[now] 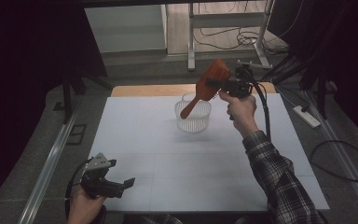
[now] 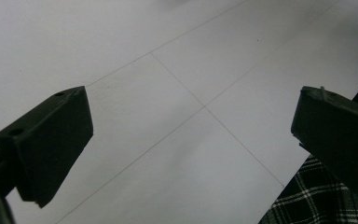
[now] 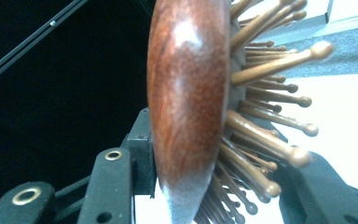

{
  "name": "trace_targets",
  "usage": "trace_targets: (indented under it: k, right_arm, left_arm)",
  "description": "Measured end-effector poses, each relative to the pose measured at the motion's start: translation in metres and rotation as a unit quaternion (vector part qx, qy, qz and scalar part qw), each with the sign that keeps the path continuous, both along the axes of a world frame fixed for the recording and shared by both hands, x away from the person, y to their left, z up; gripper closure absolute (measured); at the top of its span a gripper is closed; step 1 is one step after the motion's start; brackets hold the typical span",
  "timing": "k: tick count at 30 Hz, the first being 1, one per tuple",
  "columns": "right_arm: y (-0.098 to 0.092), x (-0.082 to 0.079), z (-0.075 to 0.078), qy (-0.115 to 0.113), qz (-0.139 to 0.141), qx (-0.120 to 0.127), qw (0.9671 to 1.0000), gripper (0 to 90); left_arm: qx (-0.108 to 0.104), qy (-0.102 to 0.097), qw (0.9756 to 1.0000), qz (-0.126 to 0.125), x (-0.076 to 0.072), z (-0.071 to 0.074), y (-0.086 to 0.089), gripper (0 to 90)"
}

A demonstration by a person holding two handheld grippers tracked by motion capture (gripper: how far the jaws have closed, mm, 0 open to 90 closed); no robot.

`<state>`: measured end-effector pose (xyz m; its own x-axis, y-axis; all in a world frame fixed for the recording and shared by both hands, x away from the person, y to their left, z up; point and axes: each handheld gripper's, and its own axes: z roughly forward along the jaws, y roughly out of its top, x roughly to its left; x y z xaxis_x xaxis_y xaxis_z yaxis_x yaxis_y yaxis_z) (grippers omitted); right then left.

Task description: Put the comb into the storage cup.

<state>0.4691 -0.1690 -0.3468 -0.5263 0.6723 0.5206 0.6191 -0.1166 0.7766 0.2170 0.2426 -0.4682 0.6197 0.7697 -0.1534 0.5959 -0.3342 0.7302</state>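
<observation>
A reddish-brown wooden hairbrush [image 1: 208, 84] hangs tilted in the air, its handle pointing down toward a clear ribbed plastic cup [image 1: 193, 115] at the back middle of the white table [image 1: 168, 163]. My right gripper [image 1: 223, 85] is shut on the brush's paddle head. Seen in the right gripper view, the glossy wooden back [image 3: 189, 93] and its round-tipped wooden bristles [image 3: 265, 74] sit between the black jaws. My left gripper [image 1: 123, 184] rests low at the table's front left corner, open, with nothing but white table surface [image 2: 177, 130] between its jaws.
A metal frame leg and loose cables [image 1: 242, 39] lie on the floor behind the table. A white power strip [image 1: 307, 116] lies on the floor to the right. A plaid sleeve [image 1: 279, 182] crosses the table's right front.
</observation>
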Motion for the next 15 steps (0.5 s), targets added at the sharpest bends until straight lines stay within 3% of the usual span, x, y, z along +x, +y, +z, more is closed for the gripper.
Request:
trace_targets:
  k: [15]
  right_arm:
    - [0.003,0.013,-0.002,-0.006,-0.022,-0.014,0.9997,53.2]
  left_arm:
    - [-0.001,0.005,1.0000,0.003,0.001,0.000,0.001,0.0]
